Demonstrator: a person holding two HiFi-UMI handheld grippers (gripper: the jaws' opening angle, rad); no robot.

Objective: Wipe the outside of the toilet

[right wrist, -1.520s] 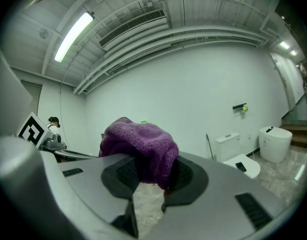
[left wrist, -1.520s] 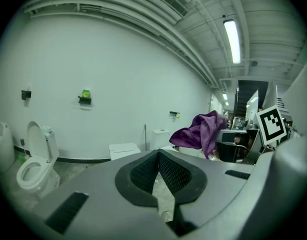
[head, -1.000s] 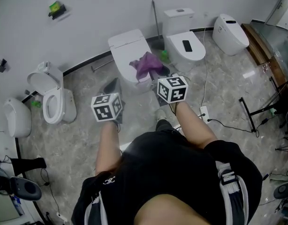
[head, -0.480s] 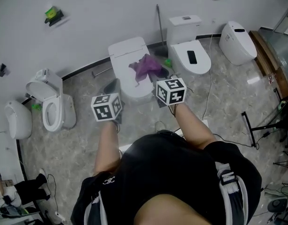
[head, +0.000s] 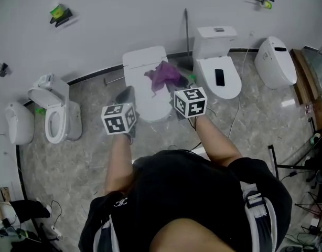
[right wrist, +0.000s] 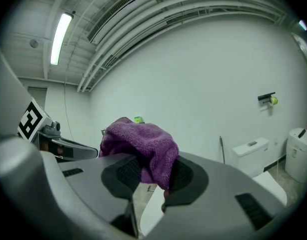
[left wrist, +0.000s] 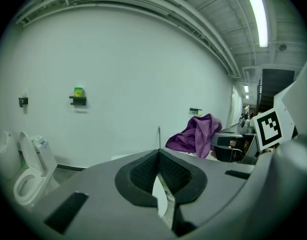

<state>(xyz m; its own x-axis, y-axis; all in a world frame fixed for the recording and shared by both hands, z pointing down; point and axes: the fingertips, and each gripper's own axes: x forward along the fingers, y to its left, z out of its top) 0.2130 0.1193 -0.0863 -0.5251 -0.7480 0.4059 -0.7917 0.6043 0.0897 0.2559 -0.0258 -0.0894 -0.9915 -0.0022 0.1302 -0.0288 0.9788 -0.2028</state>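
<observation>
The middle white toilet (head: pixel 145 88) stands against the wall with its lid down. A purple cloth (head: pixel 164 74) hangs over the lid, and my right gripper (head: pixel 178 84) is shut on it. In the right gripper view the cloth (right wrist: pixel 141 144) bulges out between the pads of the right gripper (right wrist: pixel 152 173). My left gripper (head: pixel 125 95) hovers at the toilet's left side, a little off the bowl. In the left gripper view the left gripper (left wrist: pixel 158 156) has its pads meeting at the tips with nothing between them, and the cloth (left wrist: pixel 196 134) shows to its right.
A toilet with its seat up (head: pixel 57 119) and another fixture (head: pixel 18 124) stand at the left. A tank toilet (head: pixel 219 75) with a black phone on its lid and a further toilet (head: pixel 276 62) stand at the right. A pole (head: pixel 186 28) leans on the wall. Cables (head: pixel 235 114) cross the floor.
The head view has shifted, so the right-hand toilets now sit further right in the picture. Both grippers hold about the same place before the middle toilet, the cloth still gripped.
</observation>
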